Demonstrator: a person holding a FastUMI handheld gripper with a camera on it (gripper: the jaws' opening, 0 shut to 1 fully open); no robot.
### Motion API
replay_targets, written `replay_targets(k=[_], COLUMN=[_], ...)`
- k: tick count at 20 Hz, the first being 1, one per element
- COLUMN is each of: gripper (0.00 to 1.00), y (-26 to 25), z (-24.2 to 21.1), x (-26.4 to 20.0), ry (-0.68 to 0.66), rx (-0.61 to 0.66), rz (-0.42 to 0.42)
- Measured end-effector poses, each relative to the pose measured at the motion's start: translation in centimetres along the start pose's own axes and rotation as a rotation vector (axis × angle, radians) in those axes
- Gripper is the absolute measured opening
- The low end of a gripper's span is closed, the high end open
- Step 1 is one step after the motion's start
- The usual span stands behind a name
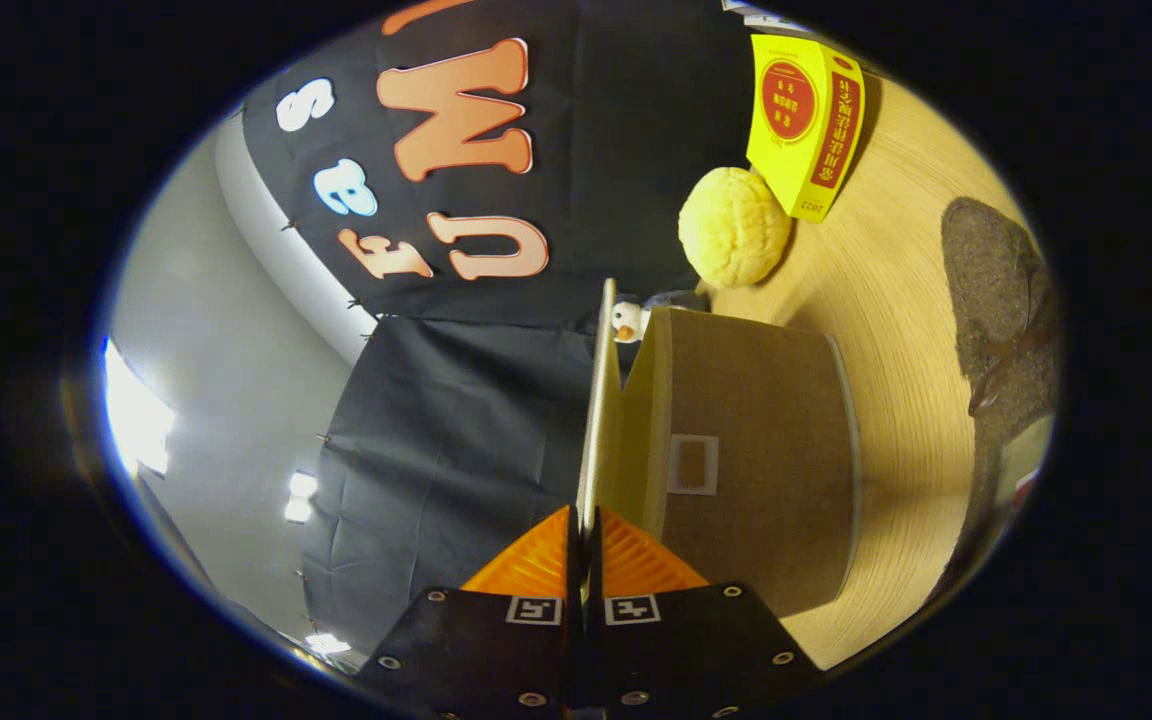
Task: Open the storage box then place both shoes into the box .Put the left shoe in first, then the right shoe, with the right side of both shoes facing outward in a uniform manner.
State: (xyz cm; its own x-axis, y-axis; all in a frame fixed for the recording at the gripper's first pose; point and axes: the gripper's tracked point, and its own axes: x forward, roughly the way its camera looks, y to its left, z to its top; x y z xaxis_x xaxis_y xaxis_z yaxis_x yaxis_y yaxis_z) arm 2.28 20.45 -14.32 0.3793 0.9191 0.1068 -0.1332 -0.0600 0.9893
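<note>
Box lid (597, 400) pinched in jaws, box mouth open, bun (734, 226), carton (804, 125) beyond, shoe (1001, 300) well apart.

Gripper (584, 525) rolled sideways, fingers nearly closed, apparently pinching a thin lid edge (596, 420)

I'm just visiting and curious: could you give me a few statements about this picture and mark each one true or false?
1. The gripper is pinching the thin edge of the storage box's lid. True.
2. The storage box is fully closed. False: the lid stands apart from the box body.
3. A yellow round bun-like thing lies beside a yellow carton. True.
4. The grey shoe is already inside the box. False: it lies on the wooden table, apart from the box.
</note>
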Motion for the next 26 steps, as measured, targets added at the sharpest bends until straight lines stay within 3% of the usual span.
replay_targets(k=[10, 18, 26], gripper=[0.01, 0.02, 0.05], y=[5.7, 12.3, 16.2], z=[0.1, -1.8, -6.5], x=[2.6, 10.3, 19.0], ry=[-0.078, -0.115, -0.031], rx=[-0.1, -0.231, -0.383], rz=[-0.032, -0.082, -0.172])
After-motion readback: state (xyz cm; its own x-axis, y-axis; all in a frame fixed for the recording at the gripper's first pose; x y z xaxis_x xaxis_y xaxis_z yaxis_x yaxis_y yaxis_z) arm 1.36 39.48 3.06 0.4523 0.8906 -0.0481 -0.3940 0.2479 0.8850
